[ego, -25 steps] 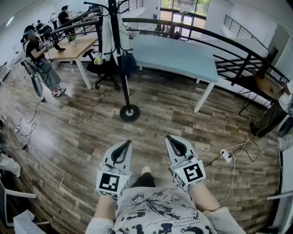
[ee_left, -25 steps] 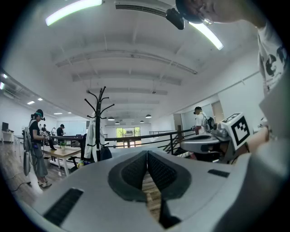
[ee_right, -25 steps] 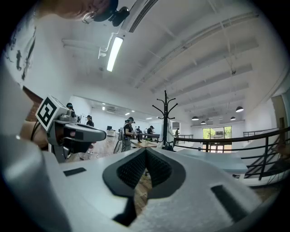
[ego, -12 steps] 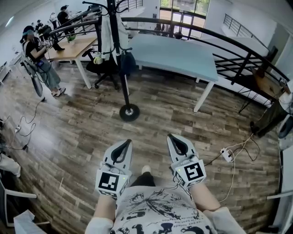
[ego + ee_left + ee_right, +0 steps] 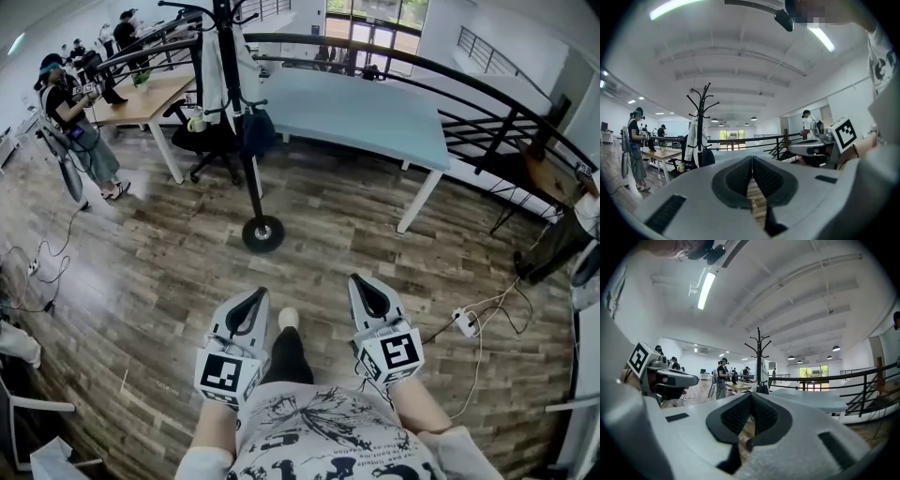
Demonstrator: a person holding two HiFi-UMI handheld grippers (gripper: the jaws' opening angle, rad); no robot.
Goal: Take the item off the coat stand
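Wood floor (image 5: 169, 253), pale blue desk (image 5: 366, 112), black coat stand (image 5: 247, 164) before it, white coat (image 5: 217, 75) hanging high on the stand, well ahead of left gripper (image 5: 254, 293) and right gripper (image 5: 360, 279), both with fingers closed, empty

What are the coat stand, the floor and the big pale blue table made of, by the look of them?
Coat stand: probably metal, painted black; thin pole, round disc base.
Floor: wood or wood-look laminate, grey-brown planks with visible grain; I cannot tell which.
Table: smooth matt pale blue top, perhaps laminate board, on slim white legs, likely metal.
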